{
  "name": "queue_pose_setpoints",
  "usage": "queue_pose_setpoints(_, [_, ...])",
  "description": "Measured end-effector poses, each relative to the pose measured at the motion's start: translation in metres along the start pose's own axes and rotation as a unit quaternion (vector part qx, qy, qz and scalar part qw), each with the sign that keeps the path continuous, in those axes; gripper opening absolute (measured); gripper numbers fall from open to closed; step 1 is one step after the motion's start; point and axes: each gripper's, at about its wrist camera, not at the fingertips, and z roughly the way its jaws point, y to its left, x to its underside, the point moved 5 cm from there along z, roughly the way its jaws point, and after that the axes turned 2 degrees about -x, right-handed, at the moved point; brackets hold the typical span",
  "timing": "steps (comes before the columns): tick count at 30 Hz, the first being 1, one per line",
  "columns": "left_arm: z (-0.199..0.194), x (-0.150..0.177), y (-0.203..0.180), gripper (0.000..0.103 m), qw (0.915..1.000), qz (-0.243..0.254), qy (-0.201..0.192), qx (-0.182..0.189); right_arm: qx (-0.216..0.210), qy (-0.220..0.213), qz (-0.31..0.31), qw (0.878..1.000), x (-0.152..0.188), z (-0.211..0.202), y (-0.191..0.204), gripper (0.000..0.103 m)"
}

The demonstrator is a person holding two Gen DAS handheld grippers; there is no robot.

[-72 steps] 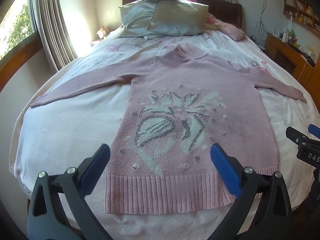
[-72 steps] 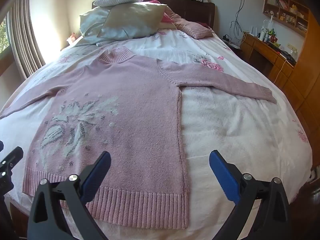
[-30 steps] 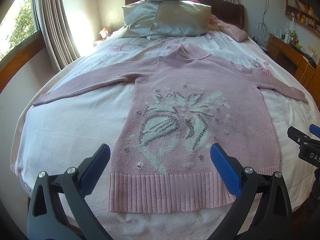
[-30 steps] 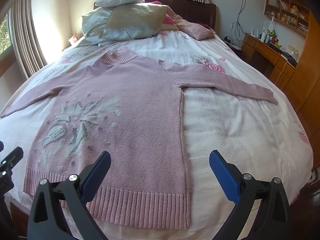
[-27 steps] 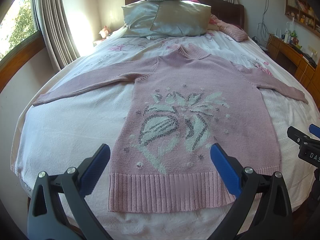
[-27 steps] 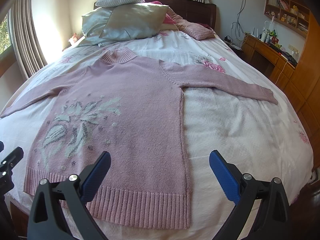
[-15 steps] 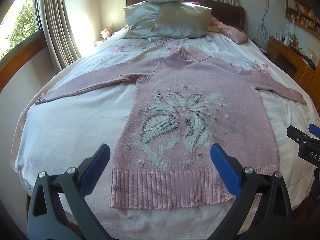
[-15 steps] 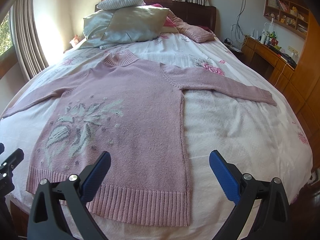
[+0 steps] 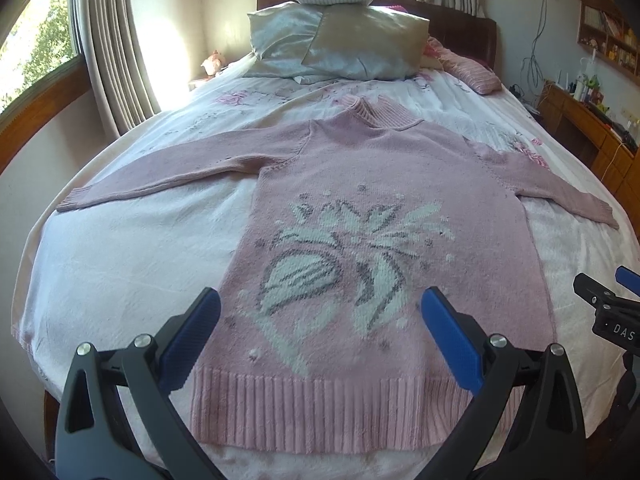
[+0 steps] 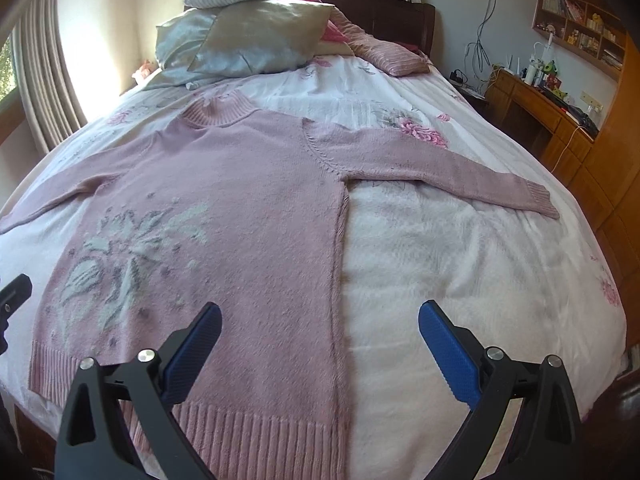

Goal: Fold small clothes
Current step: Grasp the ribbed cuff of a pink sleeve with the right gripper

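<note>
Pink sweater (image 9: pixel 384 216) lies flat on white bed (image 9: pixel 120 264) near pillows (image 9: pixel 340 44).

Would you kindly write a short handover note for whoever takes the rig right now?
Left tool: open, empty, above the hem of the pink sweater.
Right tool: open, empty, above the sweater's right side seam near the hem.
Sweater lies flat, front up, on the bed, both sleeves spread out, collar toward the pillows.
Done: garment laid out.
Left: every fold; sleeves in first is a likely start.
</note>
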Motion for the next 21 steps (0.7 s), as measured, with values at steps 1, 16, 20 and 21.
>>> queue_pose_setpoints(1, [0.011, -0.011, -0.011, 0.100, 1.0000, 0.004, 0.005, 0.005, 0.003, 0.011, 0.012, 1.000, -0.009, 0.012, -0.010, 0.099])
queue_pose_setpoints(16, [0.122, -0.138, -0.185, 0.100, 0.9969, 0.008, 0.069, 0.037, 0.063, 0.072, 0.143, 0.985, -0.152, 0.109, -0.276, 0.099])
queue_pose_setpoints(20, [0.131, -0.156, -0.229, 0.100, 0.9954, 0.007, 0.091, 0.029, 0.068, 0.113, 0.174, 0.976, -0.164, 0.136, -0.387, 0.099])
queue_pose_setpoints(21, [0.134, -0.161, -0.242, 0.100, 0.9952, 0.006, 0.094, 0.029, 0.073, 0.124, 0.178, 0.974, -0.164, 0.144, -0.412, 0.099])
